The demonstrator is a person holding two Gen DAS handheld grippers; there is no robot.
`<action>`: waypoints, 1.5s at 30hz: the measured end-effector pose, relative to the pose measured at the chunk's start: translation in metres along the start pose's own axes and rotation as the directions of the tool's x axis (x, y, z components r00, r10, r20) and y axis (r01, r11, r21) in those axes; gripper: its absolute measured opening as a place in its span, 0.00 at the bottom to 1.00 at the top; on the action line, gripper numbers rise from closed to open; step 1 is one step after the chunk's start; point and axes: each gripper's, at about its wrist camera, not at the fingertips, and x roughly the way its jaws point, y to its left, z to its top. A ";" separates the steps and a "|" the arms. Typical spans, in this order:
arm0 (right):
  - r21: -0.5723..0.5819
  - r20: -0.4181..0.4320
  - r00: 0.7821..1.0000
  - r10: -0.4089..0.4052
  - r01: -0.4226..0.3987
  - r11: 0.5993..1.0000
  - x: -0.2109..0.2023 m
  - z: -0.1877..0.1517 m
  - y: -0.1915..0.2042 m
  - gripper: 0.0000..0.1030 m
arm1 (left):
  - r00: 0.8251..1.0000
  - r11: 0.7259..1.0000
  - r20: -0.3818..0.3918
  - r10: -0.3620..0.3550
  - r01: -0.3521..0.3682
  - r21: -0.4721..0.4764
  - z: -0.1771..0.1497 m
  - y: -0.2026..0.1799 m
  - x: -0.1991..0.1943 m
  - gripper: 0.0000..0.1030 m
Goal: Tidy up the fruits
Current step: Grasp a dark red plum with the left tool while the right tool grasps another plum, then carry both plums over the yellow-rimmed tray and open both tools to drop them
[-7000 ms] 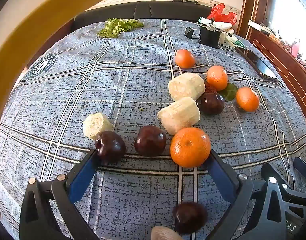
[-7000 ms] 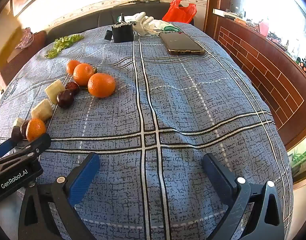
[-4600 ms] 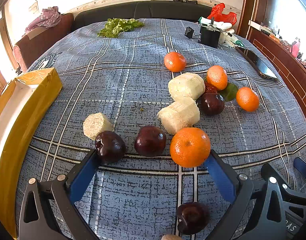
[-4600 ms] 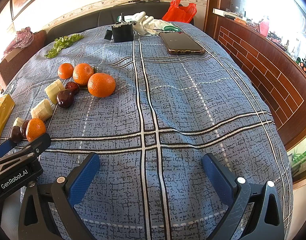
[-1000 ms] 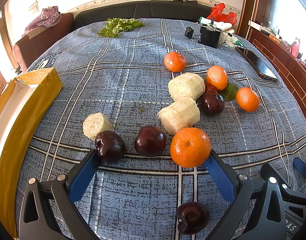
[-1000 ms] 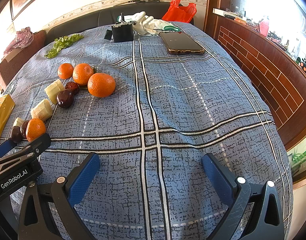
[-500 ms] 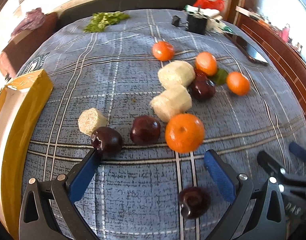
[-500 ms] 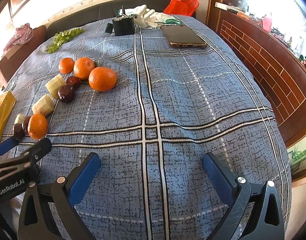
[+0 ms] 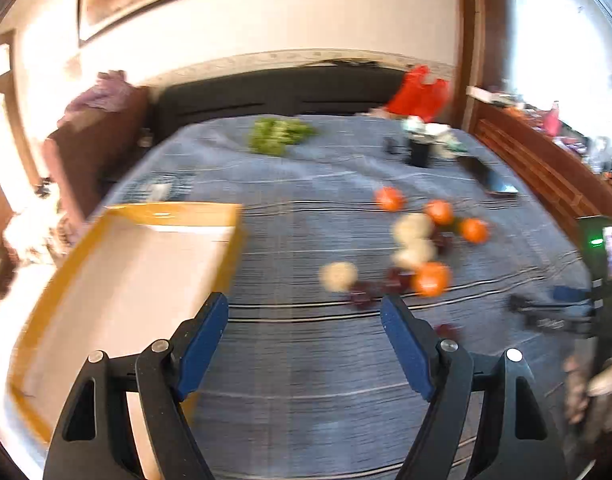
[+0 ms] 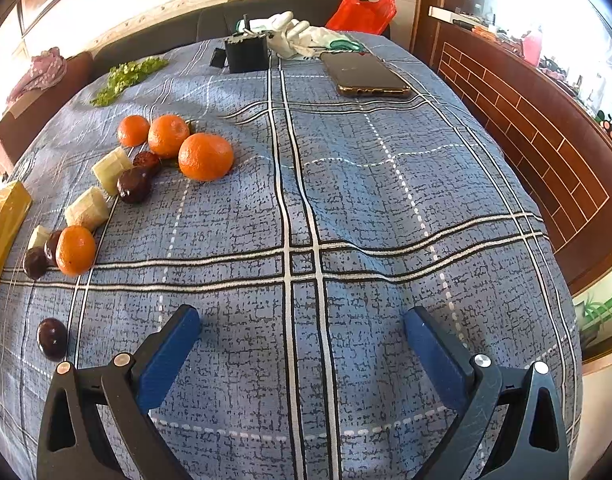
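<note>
Left gripper (image 9: 304, 318): fingers closing on nothing, above the blue checked cloth (image 10: 346, 208), just right of the yellow tray (image 9: 118, 280). Fruits (image 10: 204, 156) scattered right of that tray. Right gripper (image 10: 302, 330): fingers wide apart, empty, well right of it.

Blue-grey checked cloth (image 10: 386, 208) with black and white stripes. Orange mandarins (image 10: 205, 156), dark maroon plums (image 10: 134, 185), pale cream peeled pieces (image 10: 87, 208), leafy greens (image 10: 126, 74). Yellow-rimmed tray (image 9: 118, 280) with white inside; red bag (image 10: 360, 8).
</note>
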 end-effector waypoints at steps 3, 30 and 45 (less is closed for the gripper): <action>-0.017 0.032 0.999 0.036 -0.035 0.999 -0.019 0.001 0.007 0.75 | 1.000 0.999 -0.009 0.008 -0.009 -0.033 -0.008 0.023 -0.007 0.76; -0.221 0.064 0.912 0.405 -0.382 0.897 -0.034 -0.022 0.093 0.30 | 0.932 0.957 -0.218 -0.289 0.286 -0.046 0.013 -0.025 0.093 0.31; -0.190 0.054 0.904 0.425 -0.409 0.893 -0.029 -0.018 0.088 0.30 | 0.945 0.973 -0.230 -0.232 0.228 -0.044 0.007 -0.026 0.114 0.31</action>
